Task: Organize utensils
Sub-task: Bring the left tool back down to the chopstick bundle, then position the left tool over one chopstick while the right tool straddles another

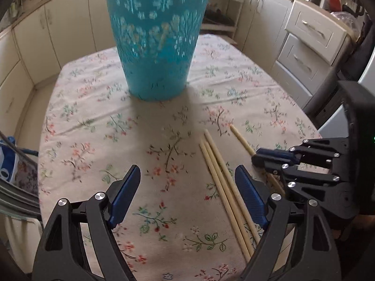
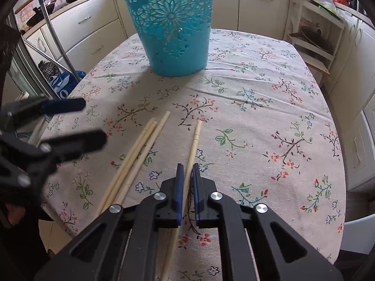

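A teal cut-out basket stands upright at the far middle of the floral tablecloth. Three wooden chopsticks lie side by side on the cloth. A single chopstick lies just right of them. My right gripper is shut on that single chopstick, low at the cloth. My left gripper is open and holds nothing. It hovers above the cloth, with the three chopsticks running under its right finger.
Cream cabinets and drawers ring the table. An open shelf unit stands at the back. A blue bag and metal bars sit off the table's left edge, and the cloth's near edge is close by.
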`<state>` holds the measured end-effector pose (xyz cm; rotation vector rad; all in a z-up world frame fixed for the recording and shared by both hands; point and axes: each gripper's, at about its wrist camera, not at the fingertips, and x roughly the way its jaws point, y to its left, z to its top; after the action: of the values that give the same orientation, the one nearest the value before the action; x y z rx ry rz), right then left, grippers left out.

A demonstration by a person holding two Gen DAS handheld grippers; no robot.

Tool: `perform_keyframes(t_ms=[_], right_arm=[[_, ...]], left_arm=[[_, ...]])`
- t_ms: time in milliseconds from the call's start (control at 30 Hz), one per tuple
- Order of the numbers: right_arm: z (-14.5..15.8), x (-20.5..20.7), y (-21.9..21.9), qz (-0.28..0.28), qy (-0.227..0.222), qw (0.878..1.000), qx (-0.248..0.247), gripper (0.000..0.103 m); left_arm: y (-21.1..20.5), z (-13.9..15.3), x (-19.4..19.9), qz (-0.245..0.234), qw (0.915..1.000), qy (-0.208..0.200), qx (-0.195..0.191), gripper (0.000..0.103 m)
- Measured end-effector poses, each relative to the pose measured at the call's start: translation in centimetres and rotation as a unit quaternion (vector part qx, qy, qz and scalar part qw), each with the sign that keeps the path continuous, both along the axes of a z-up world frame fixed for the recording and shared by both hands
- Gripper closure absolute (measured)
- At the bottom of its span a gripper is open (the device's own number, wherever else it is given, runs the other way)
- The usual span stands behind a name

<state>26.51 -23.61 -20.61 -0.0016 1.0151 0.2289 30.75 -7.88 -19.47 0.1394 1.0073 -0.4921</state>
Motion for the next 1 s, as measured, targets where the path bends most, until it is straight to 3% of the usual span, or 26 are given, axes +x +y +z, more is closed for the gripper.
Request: perform_keyframes(t_ms=[467,600,733,900,1000], right_arm=[[0.1,-0.3,-0.6,0.001,0.000,1.000,0.028,0.093],[0.2,-0.3,-0.6,0.001,-0.001,1.000,0.024,0.084],[0.2,-0.4,-0.6,0.000,-0.005,1.000,0.016,0.076],[0.1,-0.2,-0.8,-0.012,-0.011,1.000,0.014,0.075],[0.1,0.1,-0.8,-0.017,-0.014,1.000,0.011,0.075]], left_arm=[[-1.3,-1.9,-0.2,0.043,0.9973,0.031,0.050,0.029],[-1.9,-2.2,-0.5,0.046,0.9954,0.024,0.080,0.034],[-2.2,-2.1,-0.3,0.055,0.9947,0.028,0.083,0.037],[-3.1,-2.0,-0.6,0.051,0.9935,0.012,0.101,0.043],[-3.5,-1.9,-0.8,0.043,0.9941,0.007,0.100,0.052]])
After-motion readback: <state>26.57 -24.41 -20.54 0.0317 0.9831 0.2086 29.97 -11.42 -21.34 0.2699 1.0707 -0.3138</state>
